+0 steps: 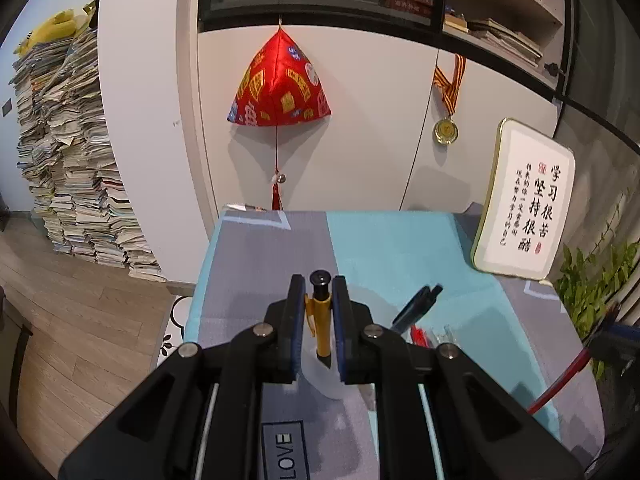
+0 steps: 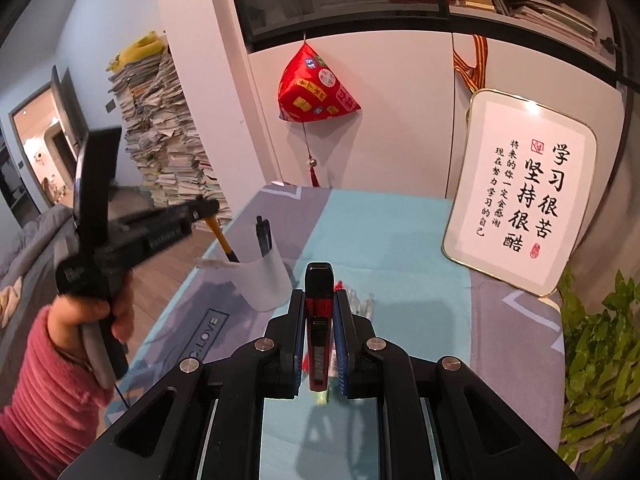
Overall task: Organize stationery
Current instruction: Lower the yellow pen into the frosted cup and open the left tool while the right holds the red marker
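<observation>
Left gripper (image 1: 317, 300) clamped a yellow pen (image 1: 321, 320), held upright between its pads with the tip down in a white cup (image 1: 320, 380). The left view showed little of that cup, only a pale rim under the pen; the right view gave it whole (image 2: 264, 276), standing on the grey-and-teal cloth (image 2: 380, 232), with a dark pen (image 2: 263, 236) already in it. The right view also caught the left gripper from the side (image 2: 208, 210), a hand (image 2: 96, 316) in a pink sleeve (image 2: 52, 392) gripping its handle. Right gripper (image 2: 319, 320) was closed on a red box cutter (image 2: 318, 320), lifted over the cloth; clear bits lay behind it, too small to make out. From the left view the cutter showed only as a red streak (image 1: 560, 380) at the right edge. Framed calligraphy (image 2: 524, 196) leaned against the cupboard.
</observation>
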A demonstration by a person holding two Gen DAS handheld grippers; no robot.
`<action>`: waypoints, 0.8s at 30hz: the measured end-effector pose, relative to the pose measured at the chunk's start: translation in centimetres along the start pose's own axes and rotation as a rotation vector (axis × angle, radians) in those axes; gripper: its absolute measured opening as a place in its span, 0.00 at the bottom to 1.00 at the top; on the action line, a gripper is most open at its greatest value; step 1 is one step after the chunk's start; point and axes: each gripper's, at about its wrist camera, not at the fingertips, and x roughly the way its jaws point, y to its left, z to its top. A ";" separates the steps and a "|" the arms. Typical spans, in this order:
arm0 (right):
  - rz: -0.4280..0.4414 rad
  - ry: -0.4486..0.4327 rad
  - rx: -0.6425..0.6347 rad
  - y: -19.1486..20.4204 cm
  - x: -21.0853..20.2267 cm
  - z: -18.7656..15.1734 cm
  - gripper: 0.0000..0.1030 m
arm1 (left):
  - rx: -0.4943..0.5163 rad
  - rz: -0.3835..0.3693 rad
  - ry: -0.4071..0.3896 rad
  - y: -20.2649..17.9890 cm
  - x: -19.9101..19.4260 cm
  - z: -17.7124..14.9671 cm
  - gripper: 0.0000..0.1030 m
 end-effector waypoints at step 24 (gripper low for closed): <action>0.025 -0.040 -0.055 3.2 0.3 2.9 0.14 | 0.002 0.012 -0.061 0.0 -2.4 -2.1 0.37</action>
